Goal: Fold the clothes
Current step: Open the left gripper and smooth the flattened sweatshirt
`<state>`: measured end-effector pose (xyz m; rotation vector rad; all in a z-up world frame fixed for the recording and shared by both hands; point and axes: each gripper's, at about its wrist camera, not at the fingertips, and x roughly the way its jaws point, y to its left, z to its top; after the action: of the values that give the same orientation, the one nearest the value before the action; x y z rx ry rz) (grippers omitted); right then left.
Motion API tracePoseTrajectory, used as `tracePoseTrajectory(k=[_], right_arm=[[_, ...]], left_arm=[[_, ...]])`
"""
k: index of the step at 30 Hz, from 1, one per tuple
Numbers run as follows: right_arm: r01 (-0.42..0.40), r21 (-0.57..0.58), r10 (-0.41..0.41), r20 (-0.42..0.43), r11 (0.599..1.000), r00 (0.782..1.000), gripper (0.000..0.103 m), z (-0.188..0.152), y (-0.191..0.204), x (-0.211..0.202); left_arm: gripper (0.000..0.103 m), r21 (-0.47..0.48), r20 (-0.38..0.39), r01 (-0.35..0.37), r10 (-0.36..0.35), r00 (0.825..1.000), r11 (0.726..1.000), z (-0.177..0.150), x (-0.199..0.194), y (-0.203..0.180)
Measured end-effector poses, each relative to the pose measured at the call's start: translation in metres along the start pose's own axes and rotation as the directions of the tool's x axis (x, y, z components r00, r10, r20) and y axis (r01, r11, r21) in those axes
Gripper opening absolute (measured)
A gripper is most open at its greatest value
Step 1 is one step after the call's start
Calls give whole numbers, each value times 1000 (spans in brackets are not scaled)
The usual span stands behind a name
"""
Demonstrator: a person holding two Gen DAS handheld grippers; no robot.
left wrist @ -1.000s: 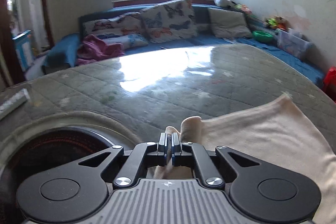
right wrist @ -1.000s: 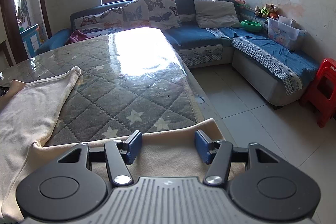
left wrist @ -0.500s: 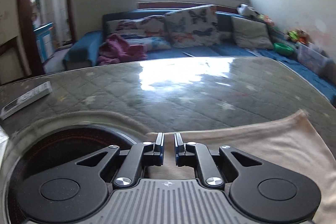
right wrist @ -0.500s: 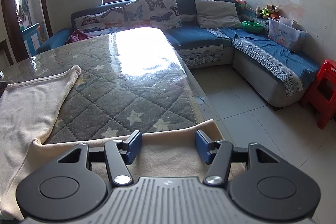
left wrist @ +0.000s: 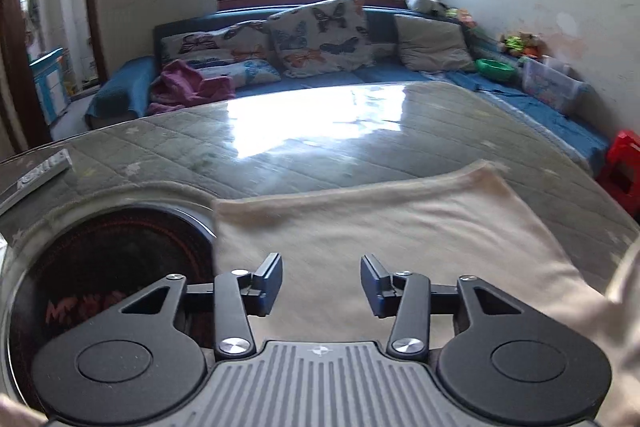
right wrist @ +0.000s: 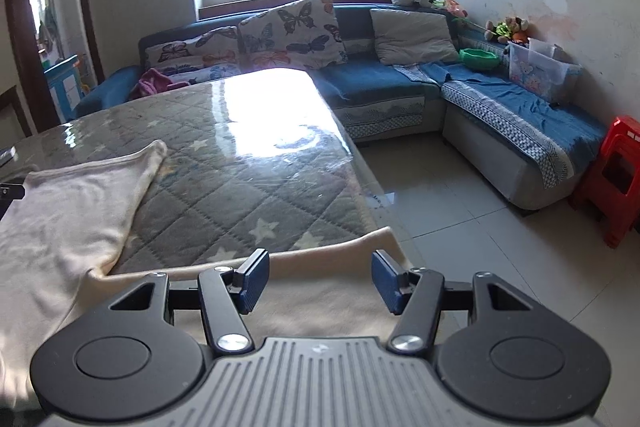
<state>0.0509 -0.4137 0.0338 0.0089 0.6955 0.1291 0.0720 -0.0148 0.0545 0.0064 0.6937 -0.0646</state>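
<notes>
A cream cloth (left wrist: 380,223) lies flat on the quilted, plastic-covered table (left wrist: 304,143). My left gripper (left wrist: 321,281) is open and empty, held just above the cloth's near left part. In the right wrist view the same cloth (right wrist: 68,211) spreads across the table's near left, and a cream strip of it (right wrist: 320,291) runs under my right gripper (right wrist: 320,281), which is open and empty near the table's front right corner.
A round dark inset (left wrist: 108,267) sits in the table left of the cloth. A remote (left wrist: 40,175) lies at the far left. A blue sofa (right wrist: 384,87) with cushions stands behind the table. A red stool (right wrist: 612,179) stands on the tiled floor at right.
My left gripper opened and let go of the cloth corner, which now lies flat. It drew back over the cloth. My right gripper stayed open and barely moved.
</notes>
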Motion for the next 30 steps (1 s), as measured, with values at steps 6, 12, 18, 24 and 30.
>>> tracePoseTrajectory(k=[6, 12, 18, 24, 30], right_arm=[[-91, -129, 90, -13, 987, 996, 59, -18, 34, -21], [-142, -218, 138, -38, 965, 990, 60, -34, 66, -24], [-75, -254, 69, -32, 964, 997, 61, -46, 67, -27], [-31, -176, 25, -35, 984, 999, 61, -48, 42, -31], [-12, -77, 10, -32, 997, 999, 60, -45, 18, -33]], left_arm=[[55, 111, 4, 110, -112, 994, 988, -40, -46, -52], [57, 219, 4, 168, -173, 985, 961, -73, -63, -91], [57, 267, -16, 182, -184, 983, 946, -91, -66, -102], [57, 258, 21, 198, -211, 977, 946, -79, -70, -107], [57, 251, 23, 235, -248, 968, 939, -73, -66, -121]])
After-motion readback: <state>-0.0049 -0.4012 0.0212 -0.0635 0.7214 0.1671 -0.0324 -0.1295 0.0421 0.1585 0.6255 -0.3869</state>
